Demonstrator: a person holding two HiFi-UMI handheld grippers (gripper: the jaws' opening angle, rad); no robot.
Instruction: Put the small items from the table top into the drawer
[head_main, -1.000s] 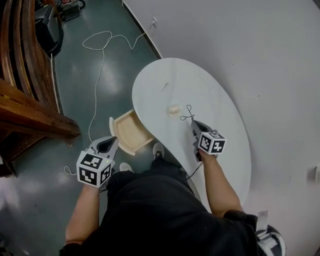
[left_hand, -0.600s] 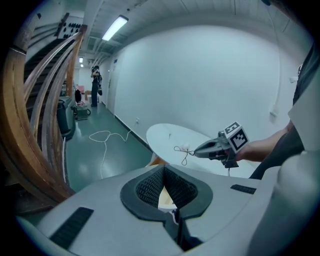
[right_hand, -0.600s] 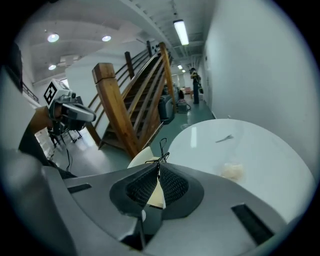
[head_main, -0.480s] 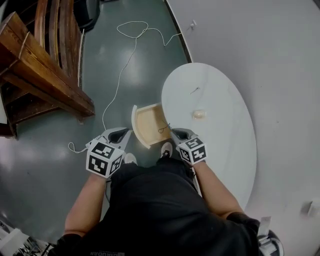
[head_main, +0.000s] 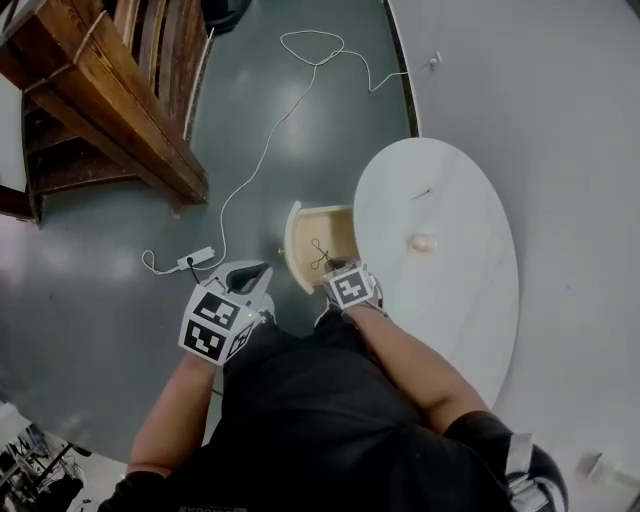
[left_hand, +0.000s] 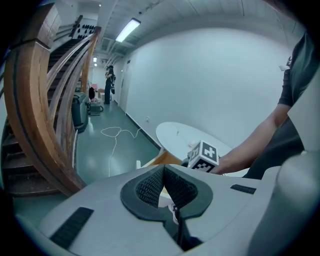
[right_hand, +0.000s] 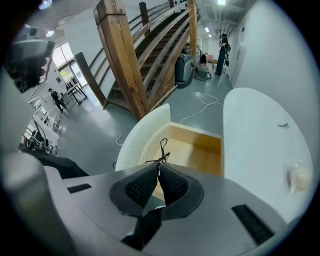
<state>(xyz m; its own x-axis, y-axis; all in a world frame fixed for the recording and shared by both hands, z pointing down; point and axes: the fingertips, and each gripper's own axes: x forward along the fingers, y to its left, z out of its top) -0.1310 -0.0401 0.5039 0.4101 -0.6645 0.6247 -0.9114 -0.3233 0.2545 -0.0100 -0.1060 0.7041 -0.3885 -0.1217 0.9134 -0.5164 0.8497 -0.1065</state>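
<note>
Right gripper view: right hand-held gripper (right_hand: 158, 166) pinches a black wire clip (right_hand: 162, 150) over the drawer (right_hand: 200, 150); left hand-held gripper (left_hand: 163, 169) is closed, empty

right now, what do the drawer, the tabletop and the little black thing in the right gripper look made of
Drawer: matte tan inside, probably bare wood or plywood; its curved front is white, likely painted.
Tabletop: smooth white with a slight sheen, possibly laminate or painted board.
Wire clip in the right gripper: thin black bent wire, probably metal.
</note>
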